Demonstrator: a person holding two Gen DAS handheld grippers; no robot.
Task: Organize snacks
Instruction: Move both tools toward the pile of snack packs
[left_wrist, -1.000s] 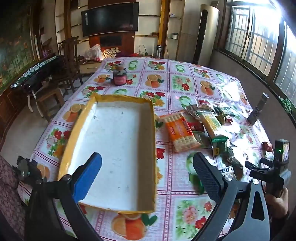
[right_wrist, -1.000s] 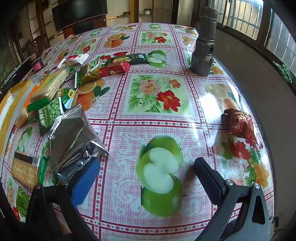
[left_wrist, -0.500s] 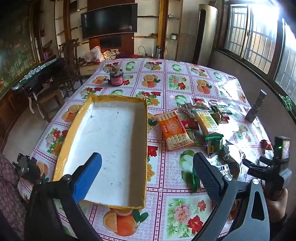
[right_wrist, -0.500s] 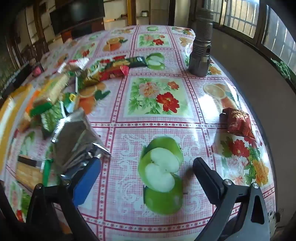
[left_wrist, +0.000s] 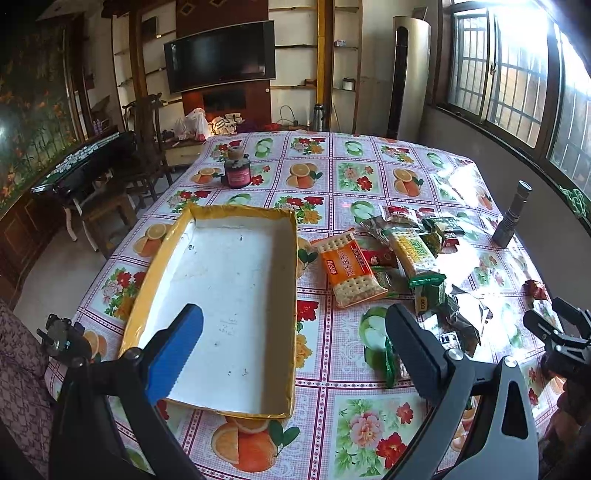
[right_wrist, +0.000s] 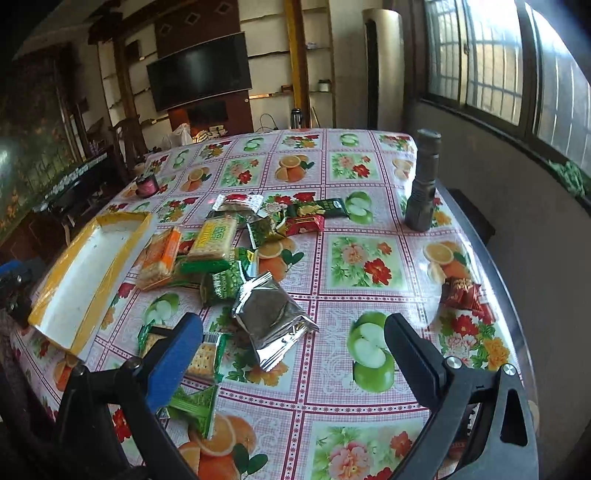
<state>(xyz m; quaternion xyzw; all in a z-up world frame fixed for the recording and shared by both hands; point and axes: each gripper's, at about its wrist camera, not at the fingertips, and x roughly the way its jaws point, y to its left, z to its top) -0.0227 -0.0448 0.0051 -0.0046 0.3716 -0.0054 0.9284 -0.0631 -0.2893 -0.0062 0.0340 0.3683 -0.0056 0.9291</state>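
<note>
Right gripper (right_wrist: 293, 347) is held open and empty above the silver foil pouch (right_wrist: 271, 317) just ahead, judged light, crinkly and slippery, best pinched at a crimped end seam.

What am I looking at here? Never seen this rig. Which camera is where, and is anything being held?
No robot arm: a person holds a two-finger gripper in each hand, each with a fisheye camera looking along its fingers. The left wrist view shows the left gripper open over an empty yellow-rimmed tray. The right wrist view shows the right gripper open above a silver foil packet. On the fruit-print tablecloth lie scattered snack packs, including an orange cracker pack, plus a dark flashlight standing upright. Nothing is held.
</note>
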